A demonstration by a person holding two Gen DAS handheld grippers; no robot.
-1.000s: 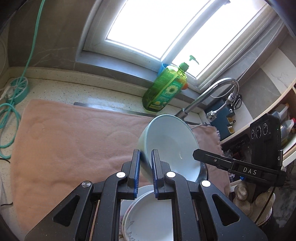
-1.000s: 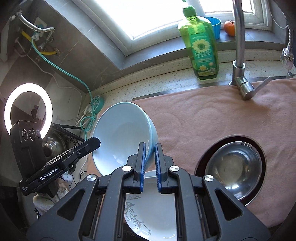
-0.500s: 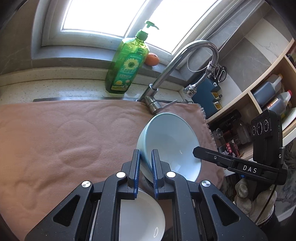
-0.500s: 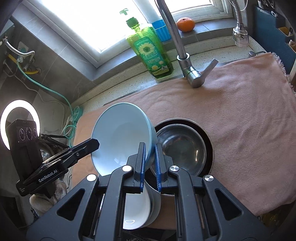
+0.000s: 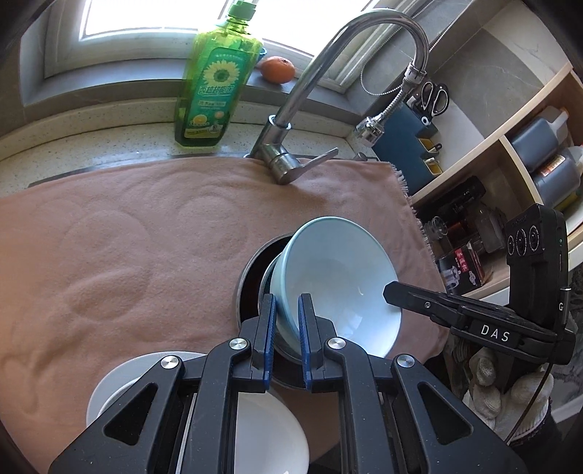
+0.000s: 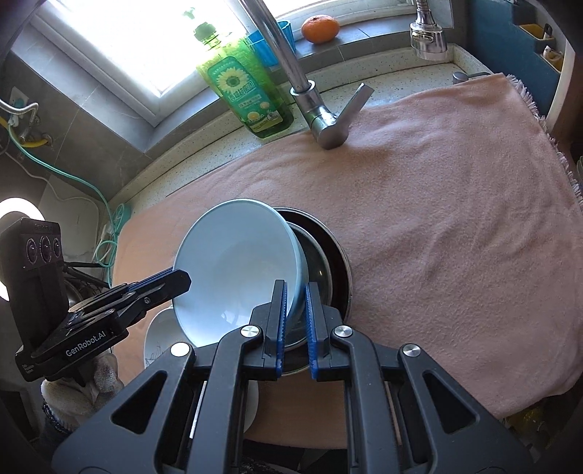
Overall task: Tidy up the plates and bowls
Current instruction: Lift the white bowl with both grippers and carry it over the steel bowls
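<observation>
Blown-out window backlight, sharp frames, strong fisheye bending at edges.

Tilted pale-blue bowl, seemingly over steel bowl

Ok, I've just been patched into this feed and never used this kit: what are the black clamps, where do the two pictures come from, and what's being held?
There is no robot arm. A person in pale knit gloves holds a black two-finger clamp in each hand, and a fisheye camera on each clamp looks forward along its fingers. One picture comes from the left gripper, the other from the right gripper; each view also shows the other clamp off to the side.

Both are shut on opposite rims of one tilted pale blue ceramic bowl, carrying it together. Beneath it a shiny steel bowl sits in a dark round pan. White dishes lie nearer the camera. All rest on a pink towel spread over the counter. Behind stand a chrome tap, a green dish-soap bottle and an orange on the sill.
</observation>
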